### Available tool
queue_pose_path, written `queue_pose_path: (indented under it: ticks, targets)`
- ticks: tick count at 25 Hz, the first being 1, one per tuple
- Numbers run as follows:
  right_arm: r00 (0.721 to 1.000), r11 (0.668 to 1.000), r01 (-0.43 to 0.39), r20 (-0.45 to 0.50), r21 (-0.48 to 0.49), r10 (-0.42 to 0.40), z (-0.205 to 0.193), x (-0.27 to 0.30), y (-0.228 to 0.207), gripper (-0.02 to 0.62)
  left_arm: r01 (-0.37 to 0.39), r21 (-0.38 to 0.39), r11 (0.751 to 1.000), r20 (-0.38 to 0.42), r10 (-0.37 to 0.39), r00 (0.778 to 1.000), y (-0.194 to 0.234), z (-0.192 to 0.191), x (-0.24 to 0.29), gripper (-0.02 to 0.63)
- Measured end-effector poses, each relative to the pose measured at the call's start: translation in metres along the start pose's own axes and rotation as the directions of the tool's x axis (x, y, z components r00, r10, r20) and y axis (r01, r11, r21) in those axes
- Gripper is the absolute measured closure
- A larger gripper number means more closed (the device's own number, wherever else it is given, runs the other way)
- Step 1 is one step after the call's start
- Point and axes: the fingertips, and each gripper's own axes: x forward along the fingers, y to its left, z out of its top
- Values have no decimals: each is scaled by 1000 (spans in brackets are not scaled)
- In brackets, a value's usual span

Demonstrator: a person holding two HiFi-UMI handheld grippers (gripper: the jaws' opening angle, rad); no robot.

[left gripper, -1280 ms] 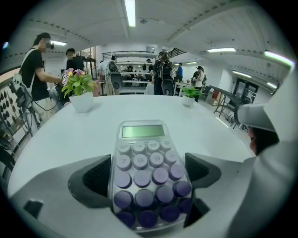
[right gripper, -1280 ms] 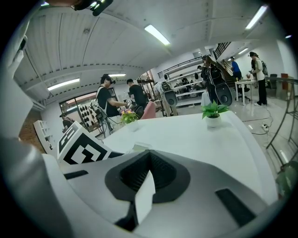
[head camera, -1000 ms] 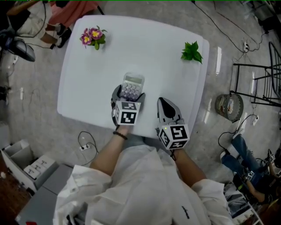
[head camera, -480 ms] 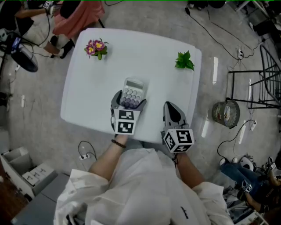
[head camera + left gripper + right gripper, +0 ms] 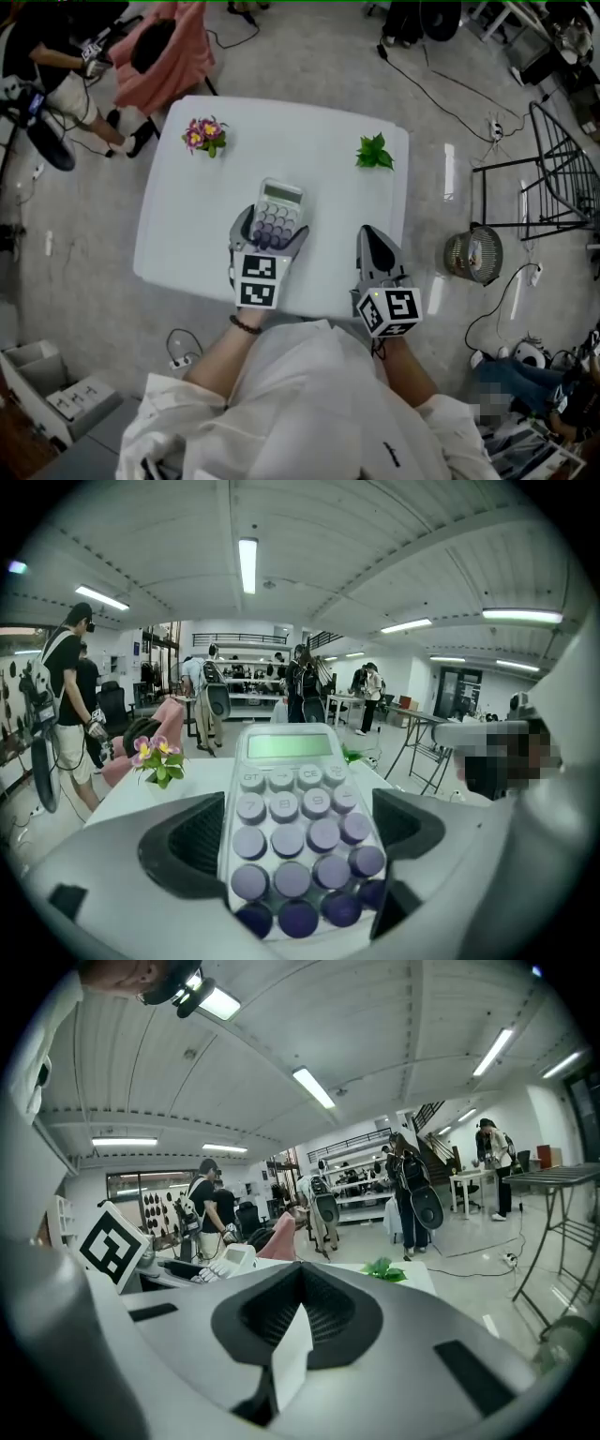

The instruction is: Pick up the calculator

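Note:
The calculator [image 5: 274, 215] is white with a green display and rows of round purple keys. My left gripper [image 5: 271, 229] is shut on its sides near the key end, and it seems to be held a little above the white table [image 5: 309, 127]. In the left gripper view the calculator [image 5: 295, 822] fills the middle between the two dark pads, display end pointing away, with the left gripper [image 5: 295, 846] clamped around it. My right gripper [image 5: 372, 242] hovers over the table's near right edge, shut with nothing in it. From the right gripper view the calculator [image 5: 223, 1262] shows at the left.
A small pot of purple and yellow flowers [image 5: 205, 134] stands at the table's far left and a green leafy plant [image 5: 374, 152] at its far right. People stand beyond the far left corner. Cables, a round fan [image 5: 473, 253] and a metal rack lie to the right.
The left gripper has stayed shut on the calculator. The head view has pulled back, so the table looks smaller and lower. The right gripper stays shut beside it.

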Motion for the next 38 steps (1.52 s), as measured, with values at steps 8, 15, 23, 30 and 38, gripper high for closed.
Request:
queue_pose_path:
  ticks: [8,15,23,30,38]
  targets:
    - [996,999,37,86,-12,-36,37,-26,-10,578,18,40,999,130,-23,991,-11,54,-35,118]
    - [987,997,67,147,-26,-62,64,-45,-19,578,-1,50,999,227,-10,974,-9,87,-69,118]
    - [974,995,87,212,-48,-75,91,-67,-28,578,-20,81,996,313,-7,950,-11,115,-100,118]
    - [967,993,106,237,-60,-89,98,-81,-31,578,-57,88,995,385,19,923,-6,131,-126,118]
    - [959,990,127,260,-52,-110,103,-90,-33,578,-101,86,991,415,56,908,5,134,-143,118]
